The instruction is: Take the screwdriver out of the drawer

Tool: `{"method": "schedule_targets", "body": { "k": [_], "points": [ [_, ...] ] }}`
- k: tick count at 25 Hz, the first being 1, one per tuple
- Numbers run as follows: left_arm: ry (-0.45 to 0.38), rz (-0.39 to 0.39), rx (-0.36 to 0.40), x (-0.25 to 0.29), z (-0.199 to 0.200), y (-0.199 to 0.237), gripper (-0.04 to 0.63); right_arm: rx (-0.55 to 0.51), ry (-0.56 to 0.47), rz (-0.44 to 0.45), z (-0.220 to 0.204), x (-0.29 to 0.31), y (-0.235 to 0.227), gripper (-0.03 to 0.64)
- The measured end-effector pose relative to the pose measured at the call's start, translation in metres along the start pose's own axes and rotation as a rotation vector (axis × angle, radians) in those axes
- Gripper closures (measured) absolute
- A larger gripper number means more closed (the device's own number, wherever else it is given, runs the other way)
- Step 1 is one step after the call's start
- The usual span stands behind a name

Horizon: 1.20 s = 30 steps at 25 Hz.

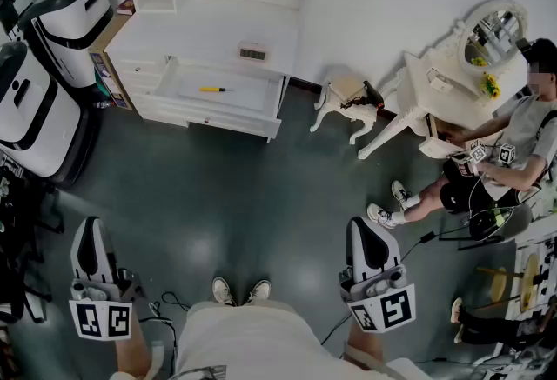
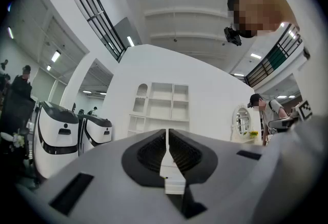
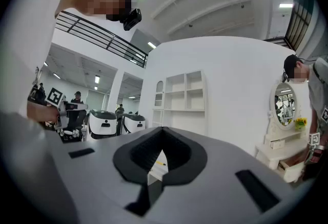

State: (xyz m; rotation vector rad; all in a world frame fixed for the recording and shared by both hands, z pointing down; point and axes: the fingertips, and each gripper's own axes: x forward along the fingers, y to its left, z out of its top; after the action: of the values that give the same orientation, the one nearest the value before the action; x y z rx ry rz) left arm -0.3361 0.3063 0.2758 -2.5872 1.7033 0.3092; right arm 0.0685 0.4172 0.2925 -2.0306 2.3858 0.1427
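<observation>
**A:** Wide shot first. The person stands back on the dark, glossy floor [image 1: 244, 196], with the left tongs [image 1: 89, 232] and right tongs [image 1: 370, 237] held low at the waist. Both aim ahead at the white cabinet [image 1: 144, 78].

**B:** Anything in either one?

**A:** Nothing. The left pair is pressed fully together, its ribbed black pads meeting along a thin seam. The right pair looks closed at the tip too, and it is empty, with only a small wedge of light lower down between the pads. Low and closed like that, I'd call it a carrying posture, with the approach not yet begun.

**B:** And the screwdriver [image 1: 213, 90]?

**A:** It lies flat on the bare bottom of the pulled-out drawer [image 1: 257, 96], well apart from both tongs. It's slim, with a yellow handle and a darker end toward the right, and it runs along the drawer's length.

**B:** Handy spot?

**A:** I'd say so. The drawer is shallow, smooth and painted white, open from above, and nothing crowds the tool. The catch is that a rounded handle on a slick surface may roll when nudged.

**B:** What's above it?

**A:** A small pale clock [image 1: 252, 52] on the tabletop [image 1: 200, 30], clear of the drawer.
</observation>
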Motion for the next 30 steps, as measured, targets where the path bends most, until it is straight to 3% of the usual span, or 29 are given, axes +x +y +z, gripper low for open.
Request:
{"method": "schedule_targets", "body": {
  "k": [7, 15, 16, 18, 21, 25, 30],
  "points": [
    [-0.038, 0.007, 0.013, -0.027, 0.018, -0.010, 0.568, 0.003, -0.031, 0.027, 0.010, -0.012, 0.012, 0.609],
    [-0.056, 0.087, 0.049, -0.049, 0.029, -0.005, 0.562, 0.002, -0.065, 0.093, 0.021, -0.009, 0.019, 0.609],
    [-0.059, 0.102, 0.059, -0.050, 0.030, -0.005, 0.528, -0.001, -0.072, 0.100, 0.023, -0.010, 0.017, 0.609],
    [-0.056, 0.130, 0.088, -0.049, 0.030, -0.008, 0.345, 0.001, -0.083, 0.121, 0.025, -0.011, 0.013, 0.609],
    [-0.037, 0.159, 0.128, -0.045, 0.025, -0.016, 0.206, 0.017, -0.092, 0.147, 0.021, -0.013, 0.002, 0.607],
    [0.001, 0.164, 0.151, -0.049, 0.013, -0.034, 0.140, 0.046, -0.095, 0.169, 0.008, -0.020, -0.009, 0.607],
    [0.019, 0.172, 0.184, -0.051, 0.009, -0.048, 0.124, 0.073, -0.087, 0.194, -0.006, -0.020, -0.017, 0.607]
  ]
}}
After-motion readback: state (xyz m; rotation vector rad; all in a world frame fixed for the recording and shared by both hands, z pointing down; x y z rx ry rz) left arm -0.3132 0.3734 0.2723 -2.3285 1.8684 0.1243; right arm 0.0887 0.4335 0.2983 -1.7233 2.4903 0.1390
